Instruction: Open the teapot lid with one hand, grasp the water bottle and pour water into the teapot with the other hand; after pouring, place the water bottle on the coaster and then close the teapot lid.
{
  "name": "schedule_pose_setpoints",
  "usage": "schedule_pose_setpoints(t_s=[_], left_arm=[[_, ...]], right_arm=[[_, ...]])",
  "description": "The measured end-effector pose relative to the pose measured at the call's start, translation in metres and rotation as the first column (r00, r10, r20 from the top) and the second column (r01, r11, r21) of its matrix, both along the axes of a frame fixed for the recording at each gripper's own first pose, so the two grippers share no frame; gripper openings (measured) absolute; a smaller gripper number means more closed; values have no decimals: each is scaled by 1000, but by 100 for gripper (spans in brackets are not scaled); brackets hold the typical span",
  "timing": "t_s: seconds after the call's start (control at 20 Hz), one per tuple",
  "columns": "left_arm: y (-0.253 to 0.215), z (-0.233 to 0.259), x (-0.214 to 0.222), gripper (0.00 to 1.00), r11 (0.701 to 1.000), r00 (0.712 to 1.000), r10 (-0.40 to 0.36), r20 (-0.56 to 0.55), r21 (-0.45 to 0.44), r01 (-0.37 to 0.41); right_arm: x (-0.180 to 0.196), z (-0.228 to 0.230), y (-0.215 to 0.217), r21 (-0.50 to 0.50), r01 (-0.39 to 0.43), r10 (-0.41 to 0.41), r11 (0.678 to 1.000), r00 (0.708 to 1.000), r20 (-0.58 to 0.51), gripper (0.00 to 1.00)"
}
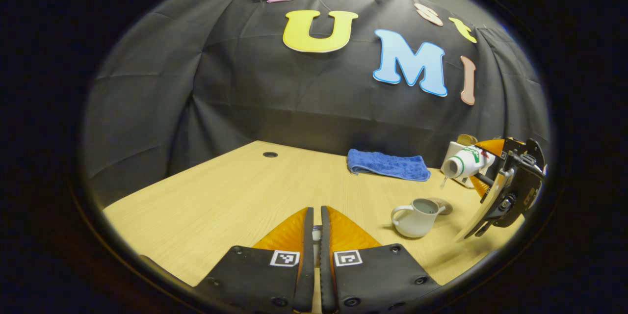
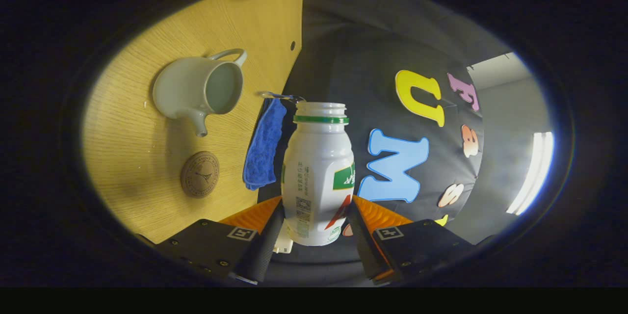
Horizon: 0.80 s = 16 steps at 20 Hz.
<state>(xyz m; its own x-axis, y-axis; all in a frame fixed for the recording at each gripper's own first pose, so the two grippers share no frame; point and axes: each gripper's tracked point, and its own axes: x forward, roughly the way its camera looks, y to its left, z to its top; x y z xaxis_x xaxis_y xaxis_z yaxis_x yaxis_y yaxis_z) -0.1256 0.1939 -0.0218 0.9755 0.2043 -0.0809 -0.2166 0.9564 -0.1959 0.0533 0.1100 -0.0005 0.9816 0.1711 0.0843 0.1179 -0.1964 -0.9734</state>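
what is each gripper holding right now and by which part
The right gripper clamps the water bottle by its lower body, tipped over the teapot. The left gripper pinches something small, presumably the teapot lid; too hidden to tell.

A light wooden table (image 1: 230,191) stands against black cloth (image 1: 162,88), a ceiling strip light (image 2: 532,171) glowing above.

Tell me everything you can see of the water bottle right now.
The water bottle is a white plastic bottle with a green neck ring and a printed label, its cap off and mouth open. The right gripper is shut on its lower body, one finger on each side. In the left gripper view it is tipped near horizontal, mouth toward the open teapot below, with a thin trickle at its lip. It hangs above the table, touching nothing else.
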Motion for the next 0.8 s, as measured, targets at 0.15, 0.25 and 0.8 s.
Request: schedule_pose_setpoints(t_s=[0.15, 0.25, 0.8], left_arm=[[-1, 0, -1, 15, 1000, 1000, -2, -2, 1, 2], [-1, -2, 0, 15, 1000, 1000, -5, -4, 1, 5], [-2, -5, 1, 15, 1000, 1000, -16, -14, -5, 16]], right_arm=[[1, 1, 0, -4, -3, 3, 1000, 1000, 0, 73], [3, 2, -2, -9, -5, 5, 1000, 1000, 6, 73], [6, 7, 1, -38, -28, 30, 999, 999, 43, 72]])
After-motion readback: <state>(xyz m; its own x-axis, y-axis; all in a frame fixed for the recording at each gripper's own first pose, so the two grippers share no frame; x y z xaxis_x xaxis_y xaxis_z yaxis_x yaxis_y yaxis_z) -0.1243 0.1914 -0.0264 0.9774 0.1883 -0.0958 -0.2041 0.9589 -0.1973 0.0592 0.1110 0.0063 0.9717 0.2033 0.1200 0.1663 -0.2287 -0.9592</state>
